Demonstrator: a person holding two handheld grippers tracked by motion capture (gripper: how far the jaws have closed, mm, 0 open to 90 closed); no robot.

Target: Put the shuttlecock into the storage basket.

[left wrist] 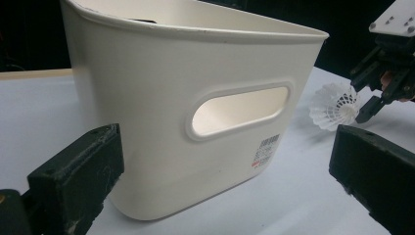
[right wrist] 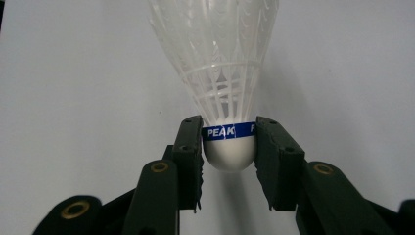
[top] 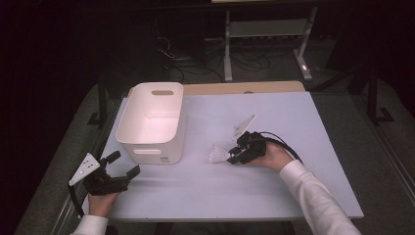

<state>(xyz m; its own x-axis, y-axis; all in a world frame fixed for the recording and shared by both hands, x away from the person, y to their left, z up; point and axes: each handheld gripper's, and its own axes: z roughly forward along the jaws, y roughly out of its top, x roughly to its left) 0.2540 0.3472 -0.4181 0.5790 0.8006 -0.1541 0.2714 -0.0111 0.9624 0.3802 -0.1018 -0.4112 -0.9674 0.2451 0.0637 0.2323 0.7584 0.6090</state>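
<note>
Right gripper view shows your right gripper (right wrist: 229,147) with its jaws nearly closed, pinching the rounded white cork of the shuttlecock (right wrist: 222,73) at its blue band, just above the tabletop (right wrist: 73,73). That smooth dome could squirt out if you squeeze unevenly, and the thin plastic skirt would crumple against the bin (top: 151,122), a glossy white tub with cut-out handles. Your left gripper (top: 120,169) rests beside it, jaws wide apart and empty.
</note>
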